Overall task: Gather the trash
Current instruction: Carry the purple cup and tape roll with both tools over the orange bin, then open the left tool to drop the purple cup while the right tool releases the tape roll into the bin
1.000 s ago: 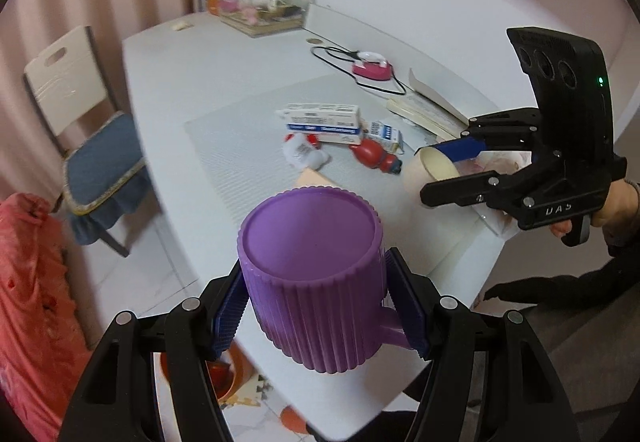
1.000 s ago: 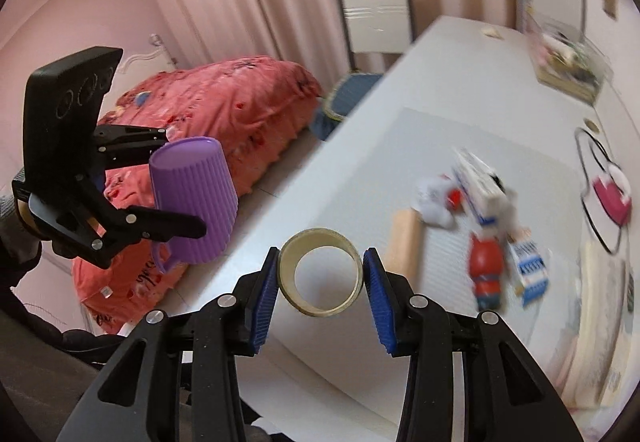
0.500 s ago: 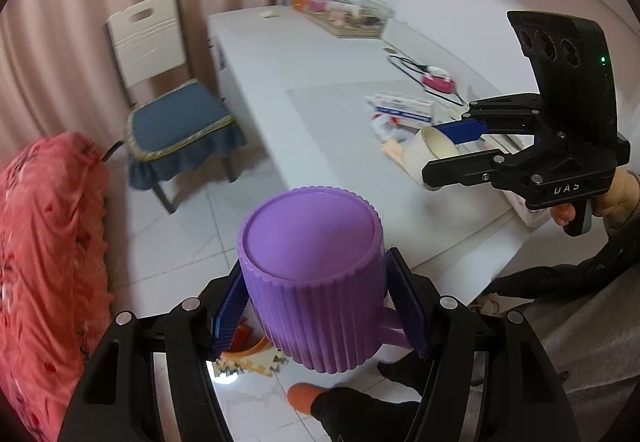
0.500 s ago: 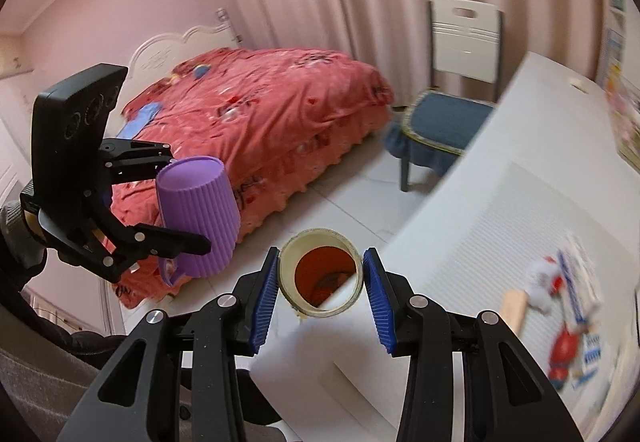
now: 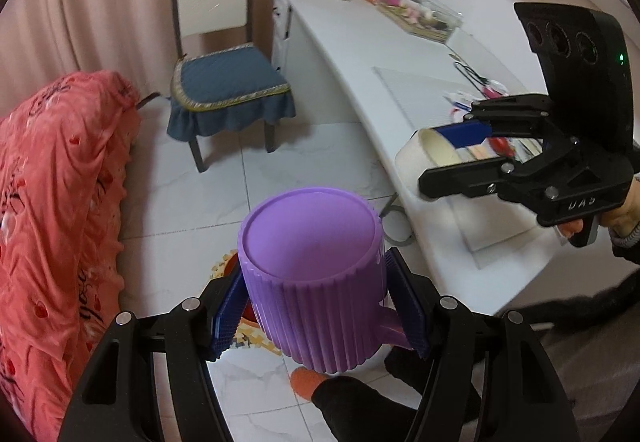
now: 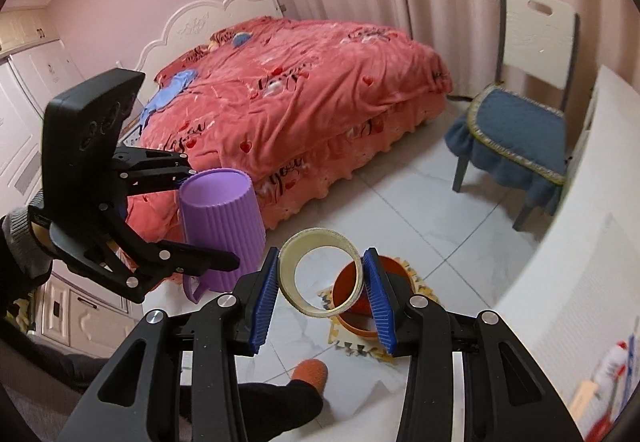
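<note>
**Now both loads hang over the floor bin**

Below the right gripper (image 6: 322, 284), seen through its clamped tape ring (image 6: 320, 273), sits one orange bin (image 6: 362, 302). That hand is nearer. The left gripper (image 5: 316, 306) grasps one inverted purple cup (image 5: 316, 282), off to the bin's left. One chair (image 6: 516, 122), one bed (image 6: 288, 98).
</note>
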A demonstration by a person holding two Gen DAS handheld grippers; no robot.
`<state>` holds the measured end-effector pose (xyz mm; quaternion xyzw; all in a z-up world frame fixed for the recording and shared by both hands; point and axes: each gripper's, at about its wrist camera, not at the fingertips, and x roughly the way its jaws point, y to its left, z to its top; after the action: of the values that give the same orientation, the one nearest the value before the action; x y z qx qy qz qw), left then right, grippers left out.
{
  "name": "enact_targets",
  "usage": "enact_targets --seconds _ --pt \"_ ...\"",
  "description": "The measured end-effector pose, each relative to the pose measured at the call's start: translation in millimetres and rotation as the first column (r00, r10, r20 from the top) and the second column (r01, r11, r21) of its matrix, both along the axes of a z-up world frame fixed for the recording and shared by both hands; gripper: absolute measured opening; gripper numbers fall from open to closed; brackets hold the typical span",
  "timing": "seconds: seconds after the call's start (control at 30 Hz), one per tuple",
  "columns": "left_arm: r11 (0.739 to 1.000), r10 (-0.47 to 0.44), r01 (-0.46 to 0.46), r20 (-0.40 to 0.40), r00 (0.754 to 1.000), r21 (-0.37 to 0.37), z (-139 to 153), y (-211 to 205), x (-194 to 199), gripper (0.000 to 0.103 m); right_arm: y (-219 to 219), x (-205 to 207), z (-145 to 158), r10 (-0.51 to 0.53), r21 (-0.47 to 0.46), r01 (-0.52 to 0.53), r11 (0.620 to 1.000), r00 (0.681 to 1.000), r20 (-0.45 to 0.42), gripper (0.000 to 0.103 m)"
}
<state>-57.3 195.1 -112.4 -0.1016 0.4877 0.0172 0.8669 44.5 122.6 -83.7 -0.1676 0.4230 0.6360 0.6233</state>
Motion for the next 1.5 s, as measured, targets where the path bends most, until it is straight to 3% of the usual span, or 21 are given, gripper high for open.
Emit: enact_targets --seconds 0.3,0.57,0.77,0.9,1.0,1.23,1.5 --pt "0.998 0.009 -0.012 -0.039 0.999 -0.062 -57 48 10 0.067 79 5 -67 -0.002 -0.066 -0.002 0.998 0.999 -0.051 0.042" --pt "0.99 -0.009 -0.003 -0.086 0.996 -0.138 -116 77 28 0.067 102 16 -112 -0.057 -0.111 0.047 0.993 0.995 -0.087 0.042" --pt "0.989 -0.043 0.026 -0.109 0.993 -0.148 -141 80 45 0.067 101 20 -133 -0.09 -0.14 0.074 0.987 0.99 -0.106 0.042" --pt "0.991 -0.047 0.03 -0.127 0.991 -0.129 -150 82 54 0.069 97 22 -143 -0.114 -0.16 0.095 0.983 0.987 -0.115 0.042" --pt "0.991 -0.046 0.03 -0.128 0.991 -0.127 -153 85 57 0.081 99 23 -148 -0.122 -0.167 0.101 0.981 0.985 -0.118 0.042" --pt "0.992 -0.064 0.049 -0.127 0.99 -0.116 -142 87 47 0.081 110 23 -150 -0.11 -0.172 0.088 0.981 0.987 -0.12 0.042" --pt "0.994 -0.023 0.007 -0.151 0.988 -0.108 -140 101 33 0.081 134 19 -159 -0.06 -0.181 0.039 0.983 0.991 -0.117 0.042"
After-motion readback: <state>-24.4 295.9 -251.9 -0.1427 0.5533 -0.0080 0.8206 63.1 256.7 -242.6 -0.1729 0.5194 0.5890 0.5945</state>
